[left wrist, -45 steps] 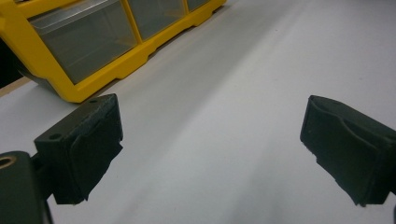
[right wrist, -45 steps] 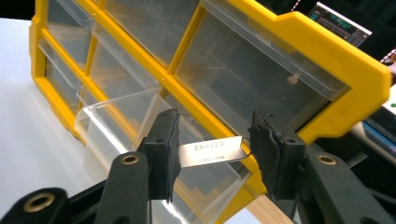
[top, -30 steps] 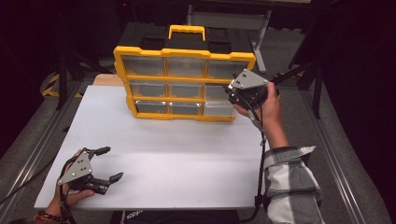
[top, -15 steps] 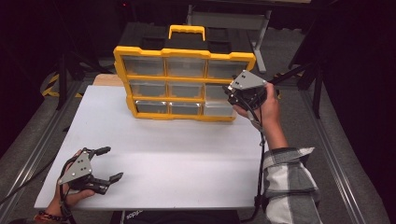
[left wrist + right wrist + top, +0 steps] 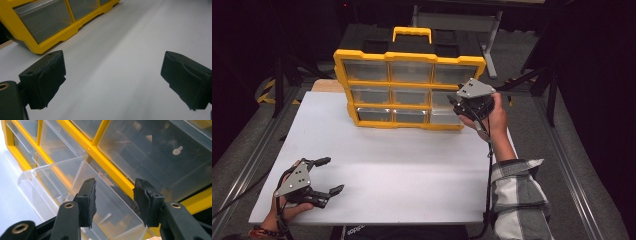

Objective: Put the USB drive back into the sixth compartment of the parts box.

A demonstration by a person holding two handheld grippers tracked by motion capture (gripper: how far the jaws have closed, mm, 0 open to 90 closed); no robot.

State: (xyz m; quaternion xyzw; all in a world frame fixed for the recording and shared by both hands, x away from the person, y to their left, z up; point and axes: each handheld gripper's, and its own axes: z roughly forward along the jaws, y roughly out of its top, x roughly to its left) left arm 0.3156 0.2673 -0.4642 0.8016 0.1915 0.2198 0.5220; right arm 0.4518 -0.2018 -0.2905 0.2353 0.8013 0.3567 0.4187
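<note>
1. the yellow organizer (image 5: pixel 404 85) stands at the far side of the desk (image 5: pixel 412 170), its lower right drawer (image 5: pixel 75 192) pulled partly out.
2. the right gripper (image 5: pixel 113 202) is at that drawer, jaws spread around its clear wall, probably not yet pinching.
3. the left gripper (image 5: pixel 319 175) rests near the desk's front left corner, well apart from the organizer, jaws wide, empty.
4. the drawer seems mid-pull; emptying or closing remains.

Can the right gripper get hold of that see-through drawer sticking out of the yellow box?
Probably yes. The right gripper is open right at the clear drawer, which juts out of the yellow organizer, with the drawer's front between its jaws and nothing in between.
</note>
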